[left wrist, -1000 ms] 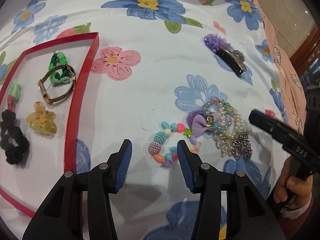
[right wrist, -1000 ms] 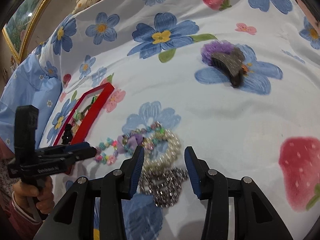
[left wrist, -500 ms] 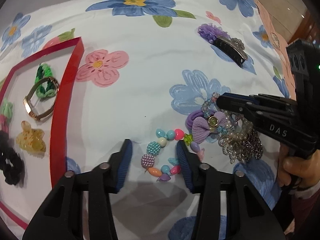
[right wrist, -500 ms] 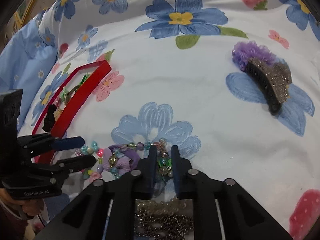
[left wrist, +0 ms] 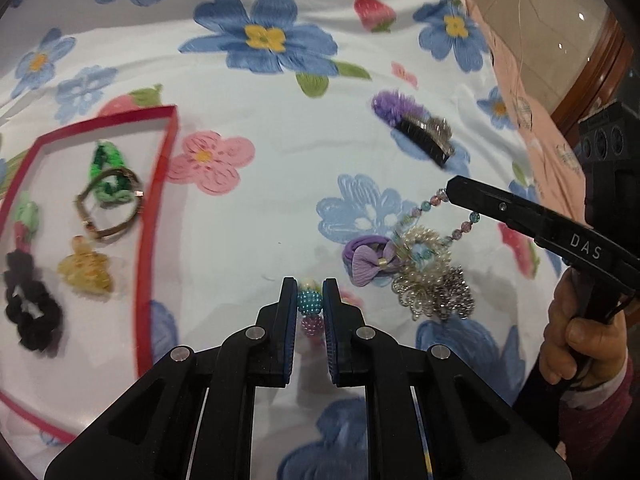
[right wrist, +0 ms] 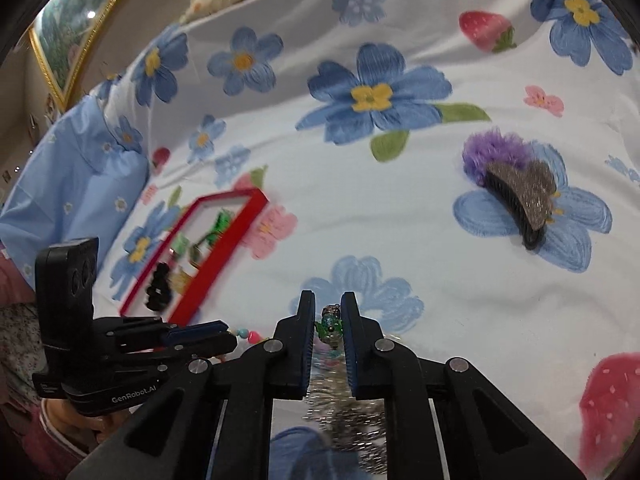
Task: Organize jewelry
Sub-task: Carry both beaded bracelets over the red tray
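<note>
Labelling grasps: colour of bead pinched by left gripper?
Teal-blue bead, clearest in left wrist view.

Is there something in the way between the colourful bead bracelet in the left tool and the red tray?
Nothing visible blocks it. The left tool is shut on the bead bracelet, and only bare flowered cloth lies between it and the red tray. The tray wall itself must be cleared.

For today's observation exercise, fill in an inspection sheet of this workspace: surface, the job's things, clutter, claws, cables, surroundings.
Surface: floral bedsheet.
Job's things: red tray holding a bangle, black scrunchie and yellow clip; jewelry pile on the sheet.
Clutter: purple hair claw clip, lying apart.
Claws: left claw shut on chunky bead bracelet; right claw shut on small-bead strand.
Cables: nothing seen.
Surroundings: framed picture, blue pillow.
</note>
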The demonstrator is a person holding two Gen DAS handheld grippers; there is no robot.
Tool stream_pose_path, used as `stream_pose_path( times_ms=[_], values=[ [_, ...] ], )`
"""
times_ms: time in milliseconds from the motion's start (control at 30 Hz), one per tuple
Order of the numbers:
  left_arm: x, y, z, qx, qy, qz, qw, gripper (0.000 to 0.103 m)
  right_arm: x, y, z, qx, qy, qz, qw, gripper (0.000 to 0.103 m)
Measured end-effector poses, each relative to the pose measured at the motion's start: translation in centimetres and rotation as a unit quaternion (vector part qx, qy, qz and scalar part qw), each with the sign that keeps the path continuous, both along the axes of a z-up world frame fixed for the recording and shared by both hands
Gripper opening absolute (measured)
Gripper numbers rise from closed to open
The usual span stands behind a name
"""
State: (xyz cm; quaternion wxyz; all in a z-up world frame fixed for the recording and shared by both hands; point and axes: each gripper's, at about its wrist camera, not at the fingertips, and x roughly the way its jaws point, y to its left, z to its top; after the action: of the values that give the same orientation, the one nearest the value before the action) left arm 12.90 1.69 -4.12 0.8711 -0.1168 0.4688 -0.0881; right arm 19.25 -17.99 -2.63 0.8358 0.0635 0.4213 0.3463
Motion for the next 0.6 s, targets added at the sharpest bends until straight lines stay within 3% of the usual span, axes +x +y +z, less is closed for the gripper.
stream_pose_path(
  times_ms=[333,600],
  values=[
    [-3.9,4.1,3.3,-0.021,-0.036,0.042,0.9983,0.011,-2.6,2.9,3.1,0.02,-0.027,0.03,0.999,0.013],
    [-6.4,7.6,4.3,-0.026,-0.047,0.081,0.9953,0.011,-4.6,6.6,3.5,0.028,-0.029,0.067,0.997,0.013]
  ],
)
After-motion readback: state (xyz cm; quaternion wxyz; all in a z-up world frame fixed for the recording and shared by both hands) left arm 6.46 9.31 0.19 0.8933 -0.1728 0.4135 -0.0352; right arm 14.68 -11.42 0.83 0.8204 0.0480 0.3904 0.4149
